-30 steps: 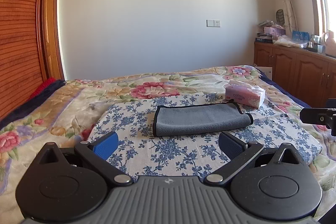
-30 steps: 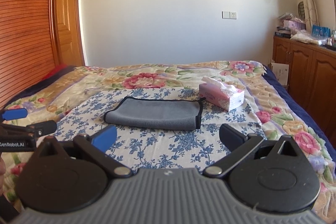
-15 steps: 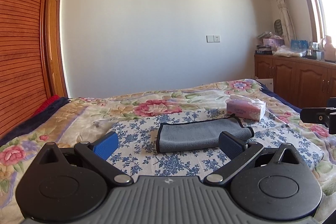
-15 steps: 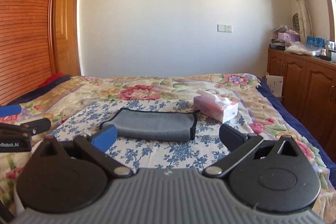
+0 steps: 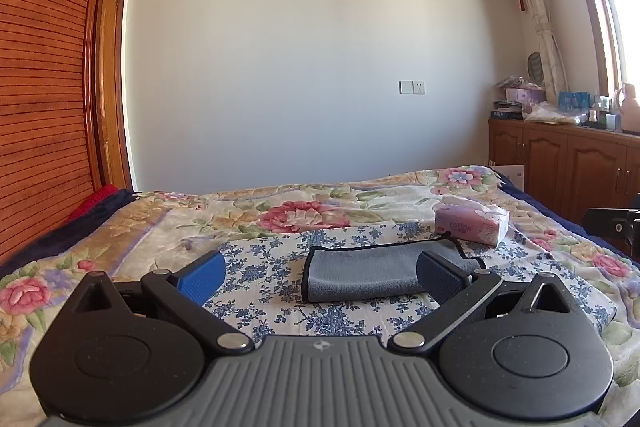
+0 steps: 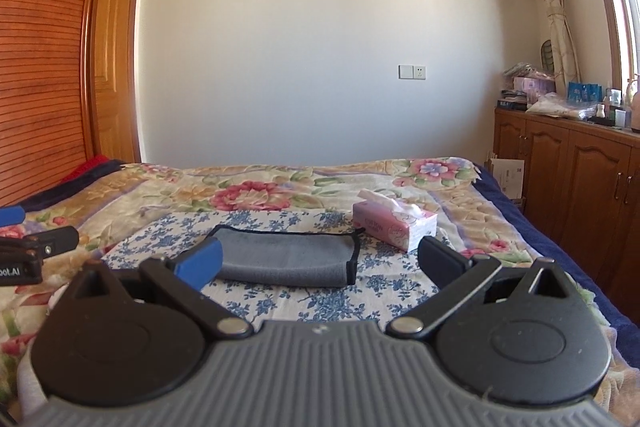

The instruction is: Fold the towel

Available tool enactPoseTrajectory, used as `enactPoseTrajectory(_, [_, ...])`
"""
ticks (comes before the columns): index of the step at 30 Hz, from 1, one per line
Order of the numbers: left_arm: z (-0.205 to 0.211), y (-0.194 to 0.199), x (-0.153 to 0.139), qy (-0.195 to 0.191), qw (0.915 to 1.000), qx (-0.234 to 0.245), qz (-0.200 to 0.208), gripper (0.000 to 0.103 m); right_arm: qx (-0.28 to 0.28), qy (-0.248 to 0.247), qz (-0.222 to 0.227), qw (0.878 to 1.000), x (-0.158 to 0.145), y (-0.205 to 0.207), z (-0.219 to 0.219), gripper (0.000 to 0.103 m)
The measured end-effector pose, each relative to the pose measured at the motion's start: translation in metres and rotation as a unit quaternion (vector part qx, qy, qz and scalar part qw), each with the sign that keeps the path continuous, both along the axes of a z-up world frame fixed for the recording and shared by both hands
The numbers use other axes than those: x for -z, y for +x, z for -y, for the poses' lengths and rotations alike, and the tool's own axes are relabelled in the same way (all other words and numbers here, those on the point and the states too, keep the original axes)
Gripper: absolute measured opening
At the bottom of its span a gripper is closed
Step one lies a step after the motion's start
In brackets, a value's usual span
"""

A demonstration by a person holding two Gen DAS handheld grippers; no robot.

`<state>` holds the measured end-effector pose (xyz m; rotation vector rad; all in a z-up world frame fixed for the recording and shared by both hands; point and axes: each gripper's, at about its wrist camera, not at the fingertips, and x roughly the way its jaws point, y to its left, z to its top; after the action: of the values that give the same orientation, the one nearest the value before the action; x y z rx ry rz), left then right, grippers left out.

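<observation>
A grey towel with black trim [image 5: 360, 273] lies folded into a narrow strip on a blue-flowered cloth [image 5: 272, 267] on the bed. It also shows in the right wrist view [image 6: 288, 257]. My left gripper [image 5: 320, 277] is open and empty, held back from the towel, nearer than it. My right gripper [image 6: 318, 261] is open and empty too, also short of the towel. The right gripper's tip [image 5: 612, 225] shows at the right edge of the left wrist view. The left gripper's tip [image 6: 36, 247] shows at the left edge of the right wrist view.
A pink tissue box [image 5: 472, 225] stands on the bed right of the towel, also in the right wrist view [image 6: 394, 225]. Wooden cabinets [image 6: 568, 179] with clutter on top line the right wall. A slatted wooden wardrobe [image 5: 44, 107] stands on the left.
Both grippers have tilted upward and drawn back, so the towel sits lower in both views and more wall shows. The towel has not moved. Both stay open.
</observation>
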<state>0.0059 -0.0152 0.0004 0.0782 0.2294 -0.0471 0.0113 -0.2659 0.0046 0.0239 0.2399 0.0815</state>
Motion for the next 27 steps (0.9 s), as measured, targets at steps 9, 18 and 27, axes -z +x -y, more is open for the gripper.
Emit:
enactPoseTrajectory(9, [-0.0010, 0.0004, 0.0017, 0.003, 1.0000, 0.000, -0.003, 0.103, 0.001, -0.002, 0.003, 1.000, 0.0006, -0.0002, -0.0008, 0.103])
enactPoseTrajectory(18, [-0.0009, 0.0003, 0.0021, 0.002, 1.0000, -0.001, -0.004, 0.103, 0.001, -0.003, 0.003, 1.000, 0.0006, -0.0001, -0.0008, 0.103])
enactPoseTrajectory(27, [-0.0012, -0.0001, 0.0045, 0.002, 1.0000, -0.002, -0.005, 0.103, 0.000, -0.004, 0.006, 1.000, 0.0005, -0.0005, -0.0006, 0.103])
